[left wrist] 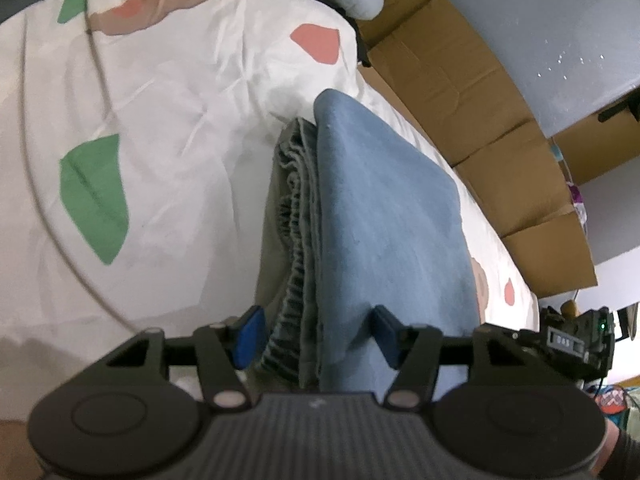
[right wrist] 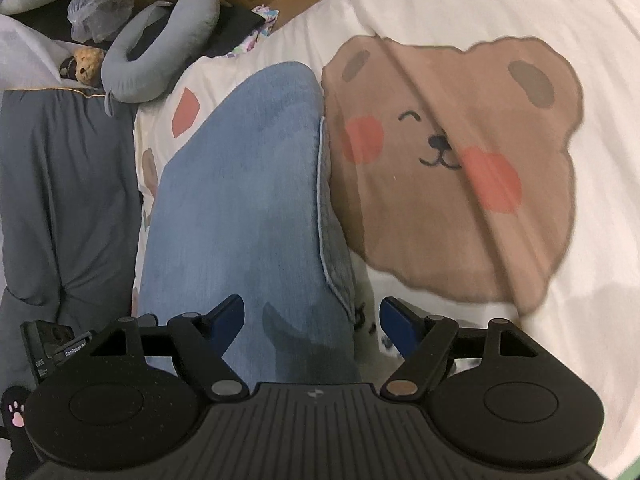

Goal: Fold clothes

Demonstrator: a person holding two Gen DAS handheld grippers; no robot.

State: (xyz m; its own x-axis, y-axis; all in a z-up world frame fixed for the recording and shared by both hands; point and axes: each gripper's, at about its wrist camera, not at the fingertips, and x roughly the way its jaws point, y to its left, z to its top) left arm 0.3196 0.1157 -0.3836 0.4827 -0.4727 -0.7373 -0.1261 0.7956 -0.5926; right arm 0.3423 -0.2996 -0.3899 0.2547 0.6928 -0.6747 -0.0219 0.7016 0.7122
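With the blue garment point(left wrist: 384, 216) lying folded beside the bear print point(right wrist: 452, 168), the left gripper point(left wrist: 316, 334) and right gripper point(right wrist: 312, 322) stand wide, clamping nothing, so the fold looks finished and next comes withdrawing.

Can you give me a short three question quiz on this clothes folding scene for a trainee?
1. True or false: the blue garment lies folded on the bed sheet.
2. Which animal is printed on the sheet beside the garment? A) cat B) bear C) rabbit
3. Fill in: the jaws of the left gripper stand ____ around the garment's near end.

Key
1. True.
2. B, the bear print lies just right of the garment in the right wrist view.
3. Open; the pads sit apart on either side of the folded edges, not pressing them.
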